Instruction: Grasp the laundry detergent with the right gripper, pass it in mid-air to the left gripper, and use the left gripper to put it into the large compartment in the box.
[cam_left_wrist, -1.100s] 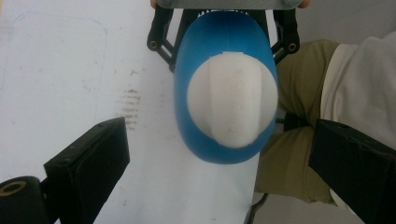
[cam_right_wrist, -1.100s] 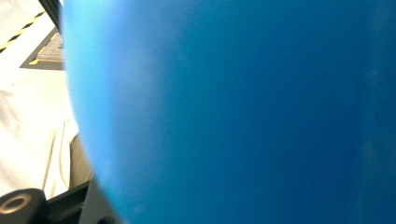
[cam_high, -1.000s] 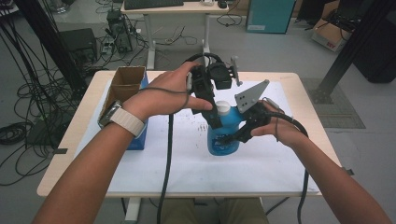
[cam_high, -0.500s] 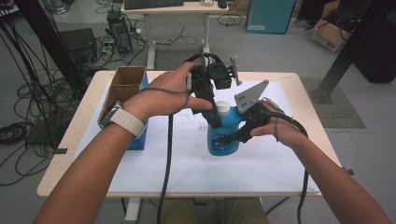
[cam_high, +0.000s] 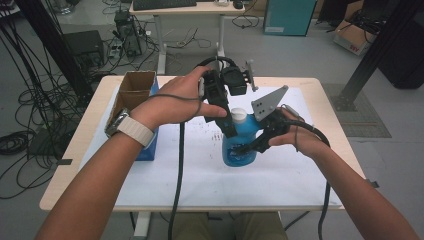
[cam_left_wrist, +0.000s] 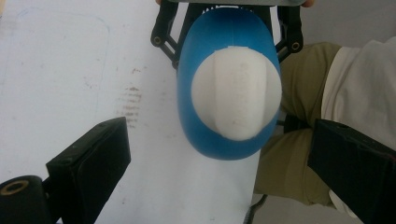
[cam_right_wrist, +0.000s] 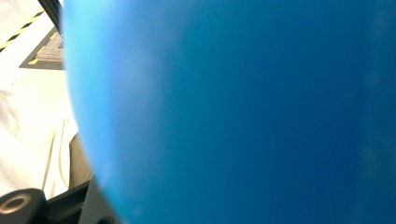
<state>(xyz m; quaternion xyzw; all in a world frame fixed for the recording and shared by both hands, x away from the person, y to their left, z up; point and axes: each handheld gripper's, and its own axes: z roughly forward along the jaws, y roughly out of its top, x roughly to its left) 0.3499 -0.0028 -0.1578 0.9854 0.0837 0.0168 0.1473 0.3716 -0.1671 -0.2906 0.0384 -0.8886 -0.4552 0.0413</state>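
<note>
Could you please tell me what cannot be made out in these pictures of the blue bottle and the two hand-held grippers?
- Right gripper view: the blue bottle sits so close that it is a blur; the jaw tips are hidden behind it.
- High view: the left hand-held gripper and the left hand hide the bottle's far side, so any label is unseen.
- High view: the cardboard box interior is too shadowed to tell its contents.
- Left gripper view: the white cap hides the bottle's neck.

A: In the right gripper view the bottle (cam_right_wrist: 243, 112) is a blue blur, cut off on three sides; the jaws' tips are hidden.

B: From above, the left gripper (cam_high: 227, 117) covers the bottle's neck, and the box (cam_high: 131, 91) is partly behind the left hand (cam_high: 172, 102).
</note>
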